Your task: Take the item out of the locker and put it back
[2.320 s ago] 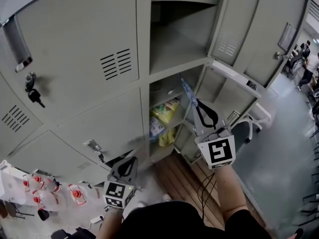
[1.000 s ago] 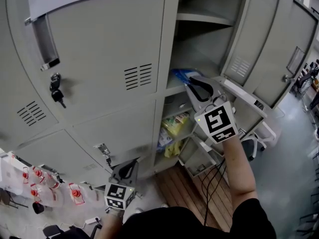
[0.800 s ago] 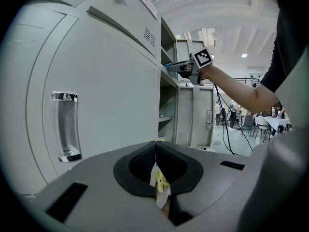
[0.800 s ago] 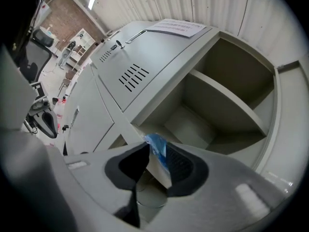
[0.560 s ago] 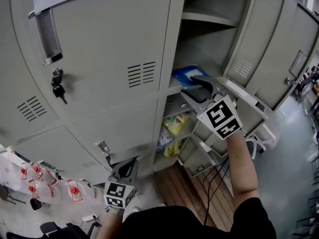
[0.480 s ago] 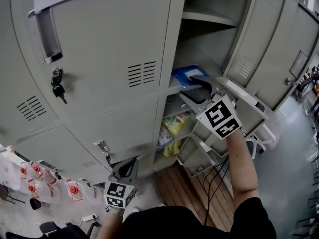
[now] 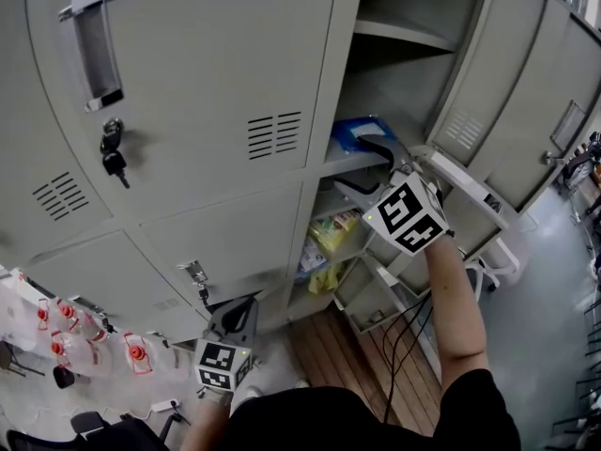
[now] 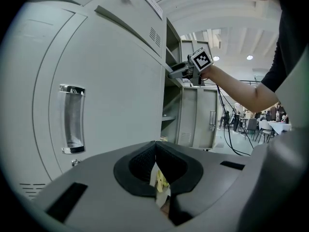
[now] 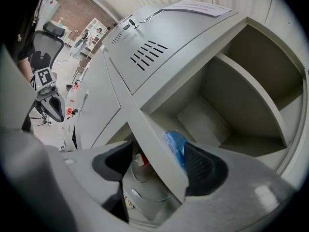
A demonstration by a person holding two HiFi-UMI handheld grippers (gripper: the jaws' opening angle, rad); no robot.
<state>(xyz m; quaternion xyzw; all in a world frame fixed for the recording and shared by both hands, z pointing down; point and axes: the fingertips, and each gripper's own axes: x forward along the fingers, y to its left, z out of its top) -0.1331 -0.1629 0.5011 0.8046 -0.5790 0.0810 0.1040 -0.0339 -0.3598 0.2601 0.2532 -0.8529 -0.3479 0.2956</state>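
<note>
Shelf edge point(image 9: 144, 128) sits between right hand-held gripper's point(image 9: 158, 150) just-opened jaws, blue packet point(image 9: 175, 146) beside; left hand-held gripper point(image 8: 155, 145) closed.

Grey left gripper point(image 7: 246, 303) and right gripper point(image 7: 356, 163) bear black-white marker cubes point(image 7: 408, 216); sleeve point(image 7: 477, 395) apparently black.

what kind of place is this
Probably a locker area at the side of an open office or workshop hall. There is a bank of grey metal lockers, keys hang from one door's lock, and tables and chairs with people stand farther back.
</note>
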